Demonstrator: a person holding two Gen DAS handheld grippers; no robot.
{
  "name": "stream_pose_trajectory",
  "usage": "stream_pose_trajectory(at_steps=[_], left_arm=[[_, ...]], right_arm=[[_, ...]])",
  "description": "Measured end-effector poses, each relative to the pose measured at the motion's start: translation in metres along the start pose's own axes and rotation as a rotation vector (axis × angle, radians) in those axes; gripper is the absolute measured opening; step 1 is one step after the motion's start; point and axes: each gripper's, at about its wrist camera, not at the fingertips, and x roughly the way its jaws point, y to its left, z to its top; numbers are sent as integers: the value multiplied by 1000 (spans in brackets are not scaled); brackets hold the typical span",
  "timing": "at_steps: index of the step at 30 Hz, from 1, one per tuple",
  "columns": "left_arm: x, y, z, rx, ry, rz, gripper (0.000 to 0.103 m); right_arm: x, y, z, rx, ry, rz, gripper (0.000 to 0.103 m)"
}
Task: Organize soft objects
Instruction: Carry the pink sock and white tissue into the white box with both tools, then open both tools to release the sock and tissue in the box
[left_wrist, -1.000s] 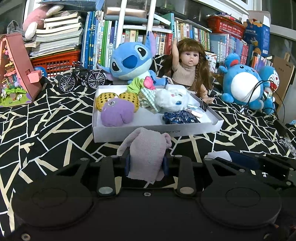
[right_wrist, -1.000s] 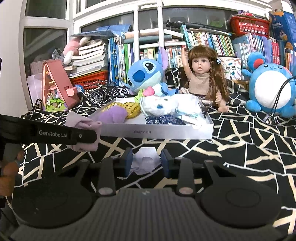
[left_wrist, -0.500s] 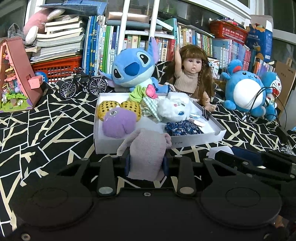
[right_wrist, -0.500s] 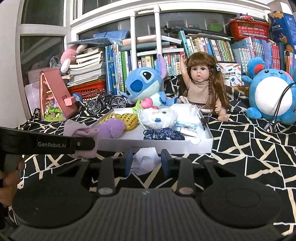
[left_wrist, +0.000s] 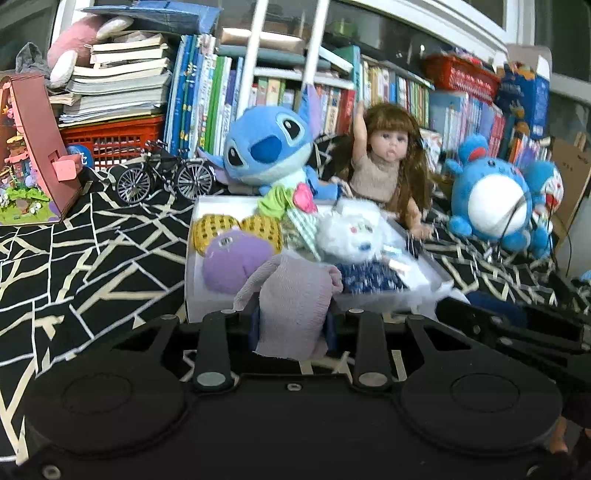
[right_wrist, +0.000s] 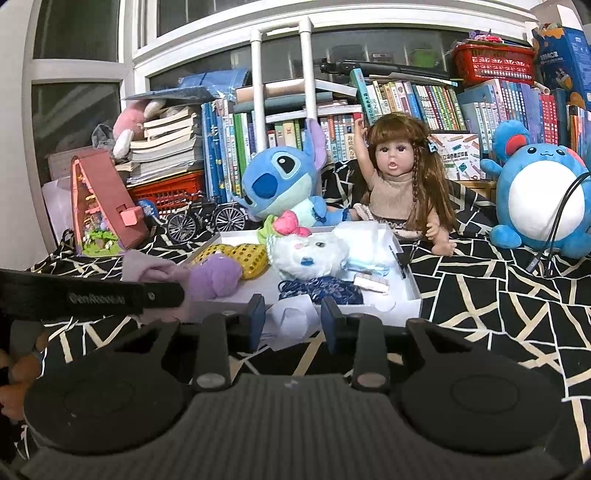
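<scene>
My left gripper (left_wrist: 292, 325) is shut on a pale mauve cloth (left_wrist: 295, 295) that stands up between its blue pads, just in front of the white box (left_wrist: 190, 269). My right gripper (right_wrist: 293, 319) is shut on a small white cloth (right_wrist: 291, 321) at the box's (right_wrist: 404, 295) near edge. In the box lie a purple plush (left_wrist: 236, 264), two yellow knitted pieces (left_wrist: 216, 227), a white fluffy plush (left_wrist: 351, 232), a dark blue patterned cloth (left_wrist: 369, 280) and a green and pink piece (left_wrist: 284, 199). In the right wrist view the left gripper (right_wrist: 162, 295) reaches in from the left with the mauve cloth (right_wrist: 147, 267).
Behind the box sit a blue Stitch plush (left_wrist: 266, 147), a long-haired doll (left_wrist: 384, 162) and a round blue plush (left_wrist: 491, 199). A model bicycle (left_wrist: 166, 177) and a pink toy house (left_wrist: 33, 155) stand at the left. Books and red baskets fill the back. A hand (right_wrist: 18, 373) shows at lower left.
The right gripper has risen and come closer to the box with the white cloth. The left gripper has barely shifted; the mauve cloth now overlaps the box's front edge.
</scene>
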Motion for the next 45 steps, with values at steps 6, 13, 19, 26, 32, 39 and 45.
stream_pose_trajectory(at_steps=[6, 13, 19, 26, 32, 39, 45], left_arm=[[7, 16, 23, -38, -25, 3, 31], [28, 31, 48, -78, -2, -31, 31], [51, 39, 54, -107, 46, -34, 31], [71, 40, 50, -112, 92, -32, 31], [83, 39, 43, -94, 124, -28, 31], [96, 47, 38, -108, 140, -5, 31], [107, 51, 39, -112, 146, 18, 31]], right_arm=[[11, -17, 17, 42, -1, -21, 38], [31, -41, 38, 131, 27, -21, 38], [49, -43, 47, 204, 56, 49, 38], [81, -30, 55, 260, 115, 135, 38], [110, -17, 50, 282, 185, 170, 38], [134, -7, 46, 263, 227, 166, 38], [150, -2, 45, 249, 246, 159, 38]])
